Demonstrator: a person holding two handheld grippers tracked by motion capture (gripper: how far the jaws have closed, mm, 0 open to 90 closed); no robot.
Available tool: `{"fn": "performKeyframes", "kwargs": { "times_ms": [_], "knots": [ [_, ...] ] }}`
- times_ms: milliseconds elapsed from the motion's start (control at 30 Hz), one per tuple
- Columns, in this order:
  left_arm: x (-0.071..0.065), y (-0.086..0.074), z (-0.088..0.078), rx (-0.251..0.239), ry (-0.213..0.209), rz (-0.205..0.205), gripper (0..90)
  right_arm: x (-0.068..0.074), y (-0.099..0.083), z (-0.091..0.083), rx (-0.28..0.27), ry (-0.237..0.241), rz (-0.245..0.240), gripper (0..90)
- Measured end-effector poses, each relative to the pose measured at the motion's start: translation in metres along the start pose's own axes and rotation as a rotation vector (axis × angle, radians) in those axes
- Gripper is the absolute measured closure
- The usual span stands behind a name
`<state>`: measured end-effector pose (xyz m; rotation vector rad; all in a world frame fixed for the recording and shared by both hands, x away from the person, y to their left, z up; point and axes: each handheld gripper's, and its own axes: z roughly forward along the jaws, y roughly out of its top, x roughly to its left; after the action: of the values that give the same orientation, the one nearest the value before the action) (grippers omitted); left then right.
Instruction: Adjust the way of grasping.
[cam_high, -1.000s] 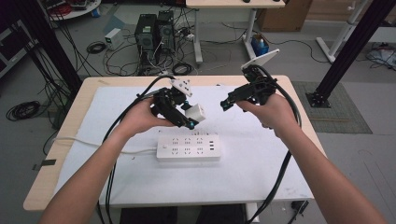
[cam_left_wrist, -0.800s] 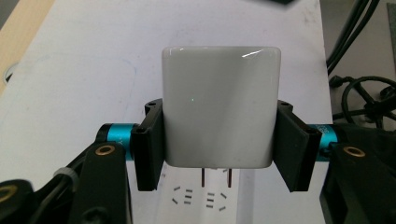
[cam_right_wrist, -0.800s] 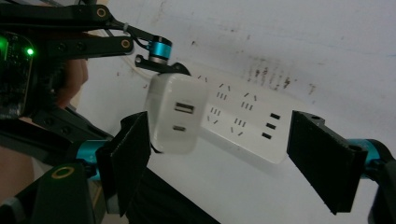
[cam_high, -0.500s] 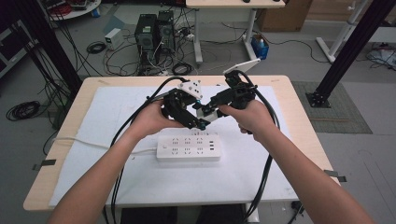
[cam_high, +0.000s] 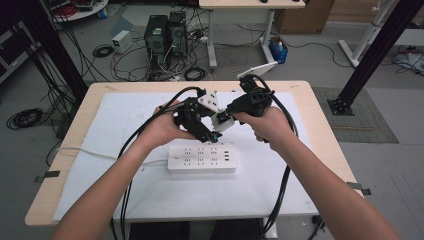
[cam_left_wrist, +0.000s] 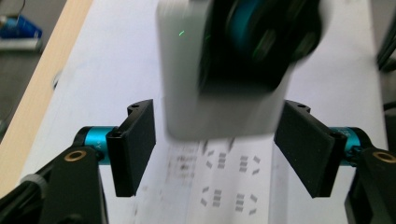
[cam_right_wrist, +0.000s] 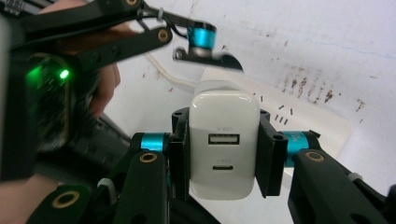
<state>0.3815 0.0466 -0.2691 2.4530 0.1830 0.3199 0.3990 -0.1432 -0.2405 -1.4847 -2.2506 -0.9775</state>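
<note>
right gripper view: my right gripper clamps the white charger, handover done. left gripper wide open, empty. plugging into power strip remains, i judge.

A white charger sits between black, teal-collared tool jaws over a white power strip.

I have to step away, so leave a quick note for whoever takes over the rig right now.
Right gripper: shut on the white charger, USB ports facing its camera.
Left gripper: open, jaws on either side of the charger without touching it.
Both are held close together in the air above the power strip, which lies on the white mat.
Done: charger is picked up and sits in the right gripper.
Left: probably plugging the charger into the strip; it is not in a socket yet.
</note>
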Motion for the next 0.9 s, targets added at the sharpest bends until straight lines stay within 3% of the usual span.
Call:
{"fn": "performKeyframes", "kwargs": {
  "times_ms": [133,267,500,533,567,633,767,800,900],
  "knots": [
    [0.005,-0.012,-0.007,0.078,0.014,-0.039,27.2,-0.003,0.002,-0.01,-0.019,-0.057,-0.051,62.6],
    [0.016,-0.028,-0.019,0.177,0.037,-0.083,25.2,-0.011,0.003,-0.024,-0.034,-0.157,-0.116,62.6],
    [0.032,-0.056,-0.044,0.295,0.068,-0.217,25.1,-0.023,0.002,-0.041,-0.03,-0.317,-0.182,62.6],
    [0.035,-0.059,-0.046,0.316,0.064,-0.229,25.1,-0.024,0.001,-0.041,-0.01,-0.362,-0.207,62.6],
    [0.037,-0.062,-0.049,0.331,0.068,-0.244,25.1,-0.024,0.001,-0.041,-0.01,-0.362,-0.207,62.6],
    [0.04,-0.068,-0.053,0.364,0.063,-0.281,25.1,-0.023,0.001,-0.04,0.029,-0.406,-0.233,62.6],
    [0.046,-0.079,-0.059,0.407,0.067,-0.326,25.1,-0.017,0.001,-0.033,0.089,-0.444,-0.297,62.6],
    [0.047,-0.082,-0.06,0.414,0.055,-0.339,25.1,-0.014,0.001,-0.027,0.125,-0.442,-0.328,62.6],
    [0.049,-0.088,-0.06,0.441,0.049,-0.36,25.1,-0.01,0.001,-0.021,0.166,-0.451,-0.359,62.6]
  ]
}}
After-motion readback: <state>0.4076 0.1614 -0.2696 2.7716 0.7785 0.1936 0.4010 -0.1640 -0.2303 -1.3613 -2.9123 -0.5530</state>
